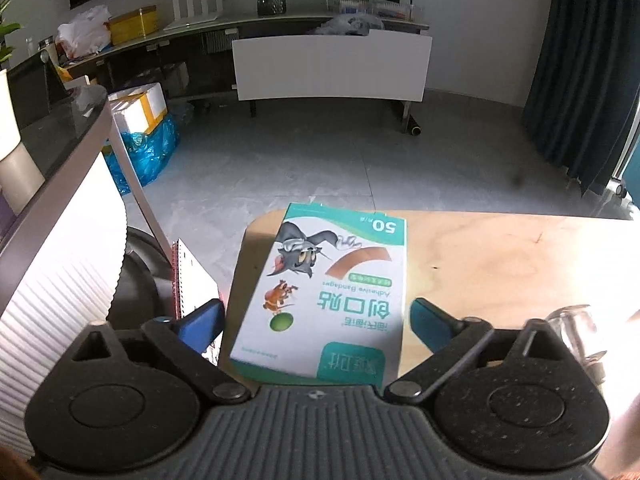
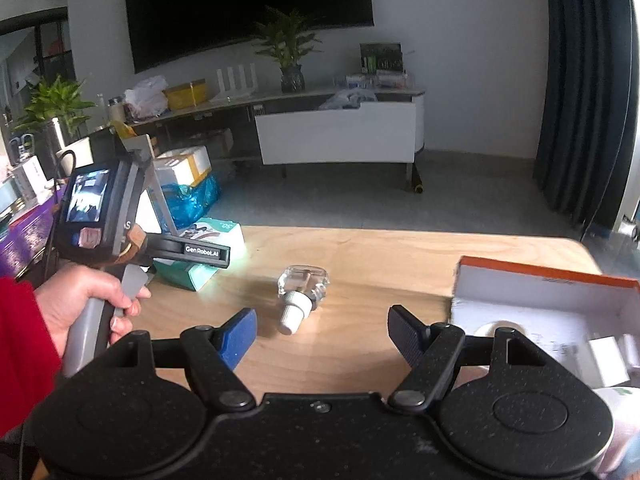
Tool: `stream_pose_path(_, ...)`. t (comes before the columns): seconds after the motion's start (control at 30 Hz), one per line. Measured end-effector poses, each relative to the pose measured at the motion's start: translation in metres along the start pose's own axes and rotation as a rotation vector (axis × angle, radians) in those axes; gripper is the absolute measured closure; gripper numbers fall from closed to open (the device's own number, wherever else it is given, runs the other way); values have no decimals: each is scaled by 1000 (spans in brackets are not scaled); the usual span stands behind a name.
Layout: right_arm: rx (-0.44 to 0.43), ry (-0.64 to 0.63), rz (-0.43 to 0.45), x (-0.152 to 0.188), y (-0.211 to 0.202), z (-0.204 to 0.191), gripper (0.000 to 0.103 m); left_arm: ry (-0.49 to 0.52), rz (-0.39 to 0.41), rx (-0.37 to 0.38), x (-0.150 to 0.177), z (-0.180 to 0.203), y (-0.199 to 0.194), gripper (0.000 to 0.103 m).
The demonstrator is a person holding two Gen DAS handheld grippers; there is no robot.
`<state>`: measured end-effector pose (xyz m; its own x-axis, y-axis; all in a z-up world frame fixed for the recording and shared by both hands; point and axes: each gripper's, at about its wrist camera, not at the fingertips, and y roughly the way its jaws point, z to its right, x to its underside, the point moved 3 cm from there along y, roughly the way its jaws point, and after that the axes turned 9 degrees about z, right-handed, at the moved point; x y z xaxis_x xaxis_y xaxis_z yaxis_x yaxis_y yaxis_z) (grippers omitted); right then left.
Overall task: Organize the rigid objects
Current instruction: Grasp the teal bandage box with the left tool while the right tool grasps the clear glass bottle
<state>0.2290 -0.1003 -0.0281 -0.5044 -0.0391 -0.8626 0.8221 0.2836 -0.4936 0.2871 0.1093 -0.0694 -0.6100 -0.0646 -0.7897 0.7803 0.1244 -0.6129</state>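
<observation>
A white and teal box of adhesive bandages (image 1: 326, 292) lies flat on the wooden table (image 1: 500, 256) at its left corner. My left gripper (image 1: 316, 322) is open, its fingers on either side of the near end of the box. The box also shows in the right wrist view (image 2: 208, 240), under the left gripper's body (image 2: 120, 216). A clear glass bottle with a white cap (image 2: 300, 292) lies on its side mid-table. My right gripper (image 2: 320, 332) is open and empty, just short of the bottle. An open white box with an orange rim (image 2: 548, 300) at the right holds small white items.
The clear bottle shows at the right edge of the left wrist view (image 1: 576, 332). A spiral notebook (image 1: 192, 280) and a white ribbed panel (image 1: 60, 280) stand left of the table. Beyond the table edge lie grey floor, a white bench (image 2: 336, 132) and boxes with a blue bag (image 2: 192, 188).
</observation>
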Motion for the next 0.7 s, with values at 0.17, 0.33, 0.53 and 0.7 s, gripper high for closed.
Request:
stream_pose_path(0.17,-12,11,-43,-1,38,-12,17,24,11,31,0,4,-7,32)
stream_pose_path(0.33,23,28,-86,3,76,-11,17,22,7,63,20,16,-35,31)
stream_pose_path(0.53,68,41,-111,4,105,-9,17,22,44,48,21,18,-27,14)
stream_pose_path(0.7,92,19,-116,15,121,-12,20,37,90,46,18,21,-20,32)
